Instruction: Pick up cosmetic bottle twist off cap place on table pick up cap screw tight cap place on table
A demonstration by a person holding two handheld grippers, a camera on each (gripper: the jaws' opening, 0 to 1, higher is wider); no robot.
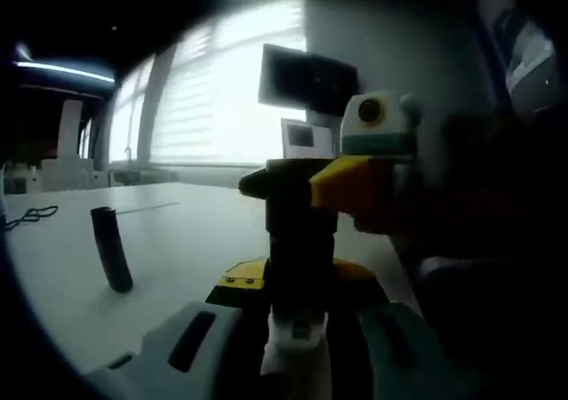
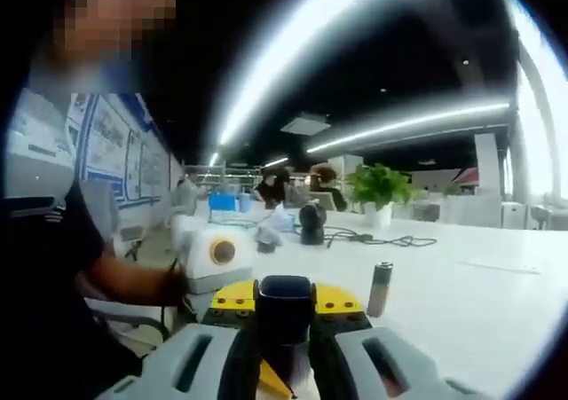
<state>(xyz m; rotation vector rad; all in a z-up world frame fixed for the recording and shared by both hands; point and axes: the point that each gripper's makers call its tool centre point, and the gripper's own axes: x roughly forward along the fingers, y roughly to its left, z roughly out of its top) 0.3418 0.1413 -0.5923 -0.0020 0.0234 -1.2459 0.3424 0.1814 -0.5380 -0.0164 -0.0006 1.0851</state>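
Observation:
The dark cosmetic bottle stands upright between the jaws of my left gripper, which is shut on its body, above the white table. Its dark cap is at the top. My right gripper reaches in from the right with its yellow jaw tips against the cap. In the right gripper view the cap sits squeezed between the jaws of my right gripper, and the bottle below it is hidden.
A dark slim cylinder stands on the table to the left, seen as a grey cylinder in the right gripper view. A cable, a dark round object and a potted plant lie farther back. A seated person is close by.

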